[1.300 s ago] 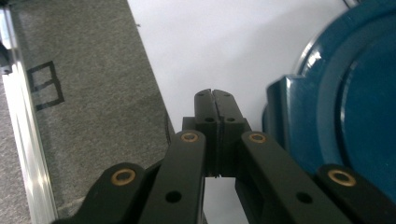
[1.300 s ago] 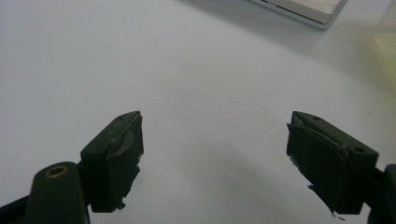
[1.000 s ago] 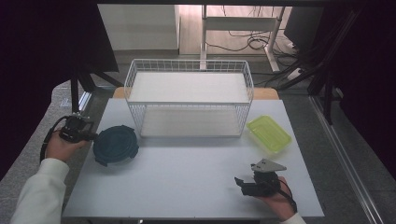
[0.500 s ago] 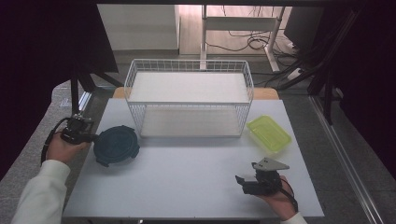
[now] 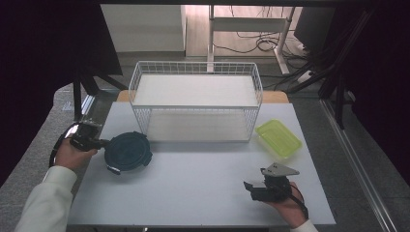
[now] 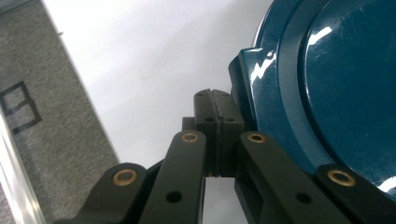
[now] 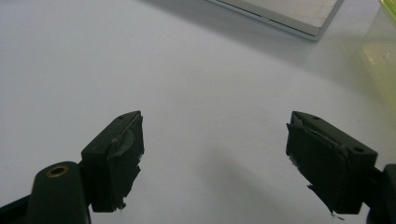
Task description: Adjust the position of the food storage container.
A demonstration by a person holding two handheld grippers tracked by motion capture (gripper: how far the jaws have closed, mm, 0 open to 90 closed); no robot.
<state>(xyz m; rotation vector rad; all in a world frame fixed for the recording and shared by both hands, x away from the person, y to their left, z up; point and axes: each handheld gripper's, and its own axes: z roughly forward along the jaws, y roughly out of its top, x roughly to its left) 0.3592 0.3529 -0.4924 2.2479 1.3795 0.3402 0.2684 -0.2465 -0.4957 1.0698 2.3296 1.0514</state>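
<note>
The bench (image 5: 193,193) is the biggest thing here, white and mostly bare. At its back stands a wire basket (image 5: 196,104), long side running across the bench, mouth up, probably where containers are meant to go. Off the basket's right front corner lies a green tray (image 5: 279,138), set at a slant, well apart from both hands.

The lid (image 5: 128,152) is dark blue and round, so it has no long axis; it lies about flat at the left front of the basket, near the bench's left edge, broad face up. Latch tabs stick out from its rim, one toward the left hand.

The left gripper (image 5: 99,143) comes in level from the left edge. In the left gripper view (image 6: 216,122) its jaws are pressed together just beside that tab; whether they pinch a thin edge of it I cannot tell. Coming at it sideways suits a flat thing.

The right gripper (image 5: 251,187) rests low at the front right, jaws wide apart (image 7: 212,156) over bare bench, holding nothing, seemingly waiting.
</note>
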